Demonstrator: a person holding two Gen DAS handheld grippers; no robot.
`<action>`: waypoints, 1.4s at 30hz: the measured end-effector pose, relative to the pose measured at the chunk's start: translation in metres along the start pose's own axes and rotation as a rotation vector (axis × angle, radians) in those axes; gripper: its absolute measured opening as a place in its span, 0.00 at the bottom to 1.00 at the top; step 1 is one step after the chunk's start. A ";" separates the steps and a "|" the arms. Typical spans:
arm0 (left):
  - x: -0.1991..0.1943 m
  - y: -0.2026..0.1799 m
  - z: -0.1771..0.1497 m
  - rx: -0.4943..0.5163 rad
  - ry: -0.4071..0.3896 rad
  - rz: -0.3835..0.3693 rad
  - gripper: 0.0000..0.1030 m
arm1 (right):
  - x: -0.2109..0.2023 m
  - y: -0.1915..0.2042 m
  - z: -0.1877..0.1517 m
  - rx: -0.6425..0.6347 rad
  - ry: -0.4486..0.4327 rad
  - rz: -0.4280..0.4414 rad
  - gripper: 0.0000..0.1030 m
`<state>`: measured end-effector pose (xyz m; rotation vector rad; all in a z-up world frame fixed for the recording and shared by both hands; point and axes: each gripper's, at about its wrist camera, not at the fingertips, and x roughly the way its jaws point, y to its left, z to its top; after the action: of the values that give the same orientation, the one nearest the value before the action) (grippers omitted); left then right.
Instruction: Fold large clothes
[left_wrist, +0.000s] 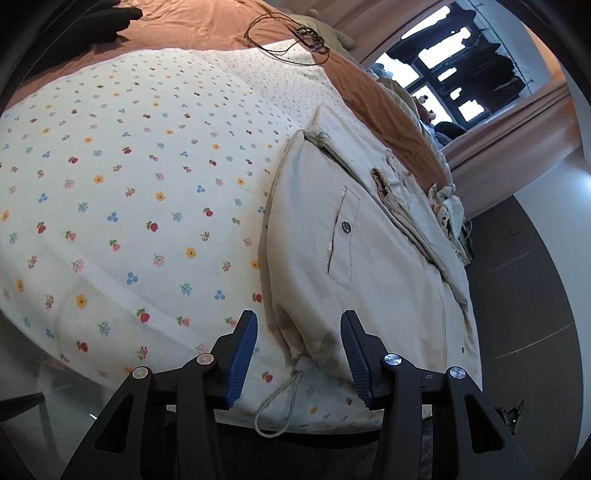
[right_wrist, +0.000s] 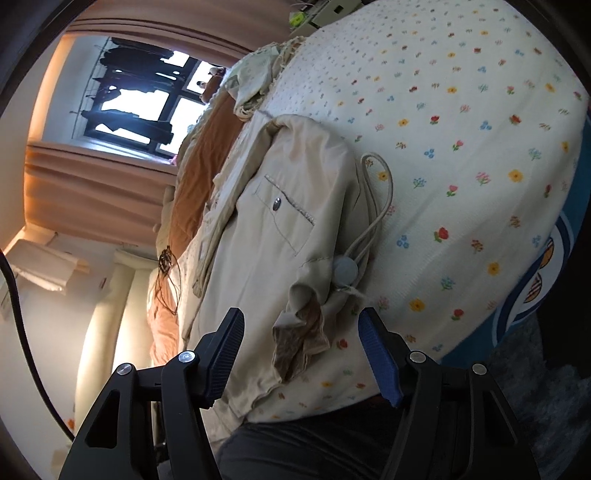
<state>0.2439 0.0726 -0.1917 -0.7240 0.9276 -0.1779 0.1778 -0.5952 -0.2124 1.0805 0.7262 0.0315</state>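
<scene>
A beige jacket (left_wrist: 369, 258) with a snap pocket lies folded on the flowered bed cover (left_wrist: 129, 177) near the bed's edge. Its drawstring (left_wrist: 280, 402) hangs over the edge. My left gripper (left_wrist: 299, 325) is open, its blue pads either side of the jacket's near corner, not closed on it. In the right wrist view the jacket (right_wrist: 266, 236) lies on the flowered cover (right_wrist: 461, 147), its cord and toggle (right_wrist: 345, 269) beside it. My right gripper (right_wrist: 301, 321) is open around the jacket's bunched hem corner (right_wrist: 299, 332).
An orange sheet (left_wrist: 207, 26) covers the far bed, with a black cable (left_wrist: 288, 37) on it. More crumpled light clothes (left_wrist: 447, 206) lie past the jacket. A window with curtains (right_wrist: 129, 103) is behind. Dark floor (left_wrist: 524, 295) lies beside the bed.
</scene>
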 end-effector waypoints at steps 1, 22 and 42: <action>0.003 0.001 0.003 -0.007 0.004 -0.002 0.47 | 0.005 0.002 0.001 0.000 -0.002 0.010 0.64; 0.058 -0.006 0.021 -0.048 0.106 -0.150 0.47 | -0.001 -0.013 0.010 0.022 -0.103 0.048 0.11; -0.043 -0.030 0.025 -0.028 -0.049 -0.178 0.04 | -0.060 0.050 -0.004 -0.077 -0.173 0.207 0.09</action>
<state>0.2419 0.0811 -0.1348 -0.8332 0.8205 -0.3032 0.1451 -0.5887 -0.1416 1.0667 0.4526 0.1397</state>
